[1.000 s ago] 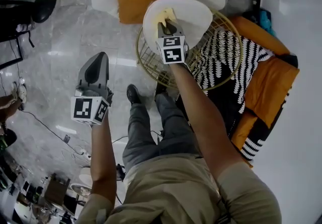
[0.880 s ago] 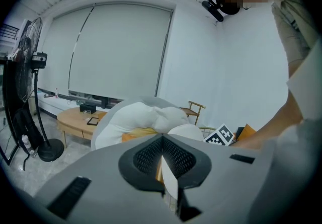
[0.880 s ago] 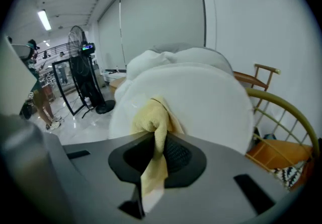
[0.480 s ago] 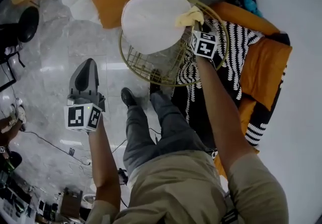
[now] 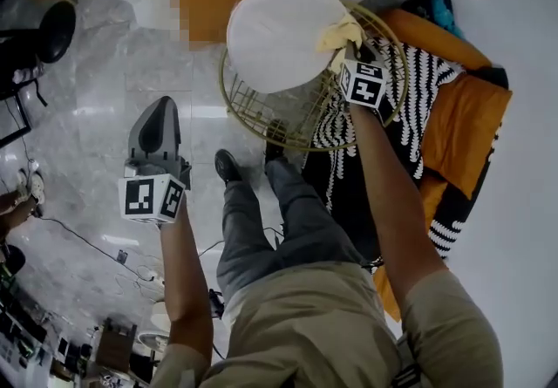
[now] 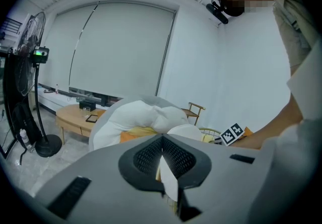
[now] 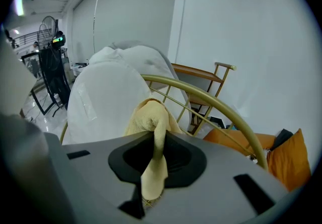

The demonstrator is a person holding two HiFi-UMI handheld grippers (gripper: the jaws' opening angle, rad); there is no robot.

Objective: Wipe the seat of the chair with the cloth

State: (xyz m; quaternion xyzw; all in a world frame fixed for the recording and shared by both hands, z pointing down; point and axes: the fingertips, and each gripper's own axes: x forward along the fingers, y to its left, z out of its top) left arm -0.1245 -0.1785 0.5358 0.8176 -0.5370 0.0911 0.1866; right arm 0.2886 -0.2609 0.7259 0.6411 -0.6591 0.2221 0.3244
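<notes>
**Right Gripper Clamps Cloth at Seat Edge; Left Gripper Closed, Empty**

Head view: The right gripper [image 5: 347,48] holds the yellow cloth [image 5: 338,31] at the right edge of the white seat cushion [image 5: 275,37], inside the gold wire chair [image 5: 261,126]. The left gripper [image 5: 162,116] hangs over the marble floor [image 5: 105,98], well apart from the chair.

Left gripper view: The jaws are pressed together with nothing between them. The chair shows far off, right of centre.

Right gripper view: The jaws are clamped on the cloth. A bunched fold stands above them and a tail hangs below. The seat cushion lies just behind the cloth, and the chair's gold rim arcs to the right.
</notes>
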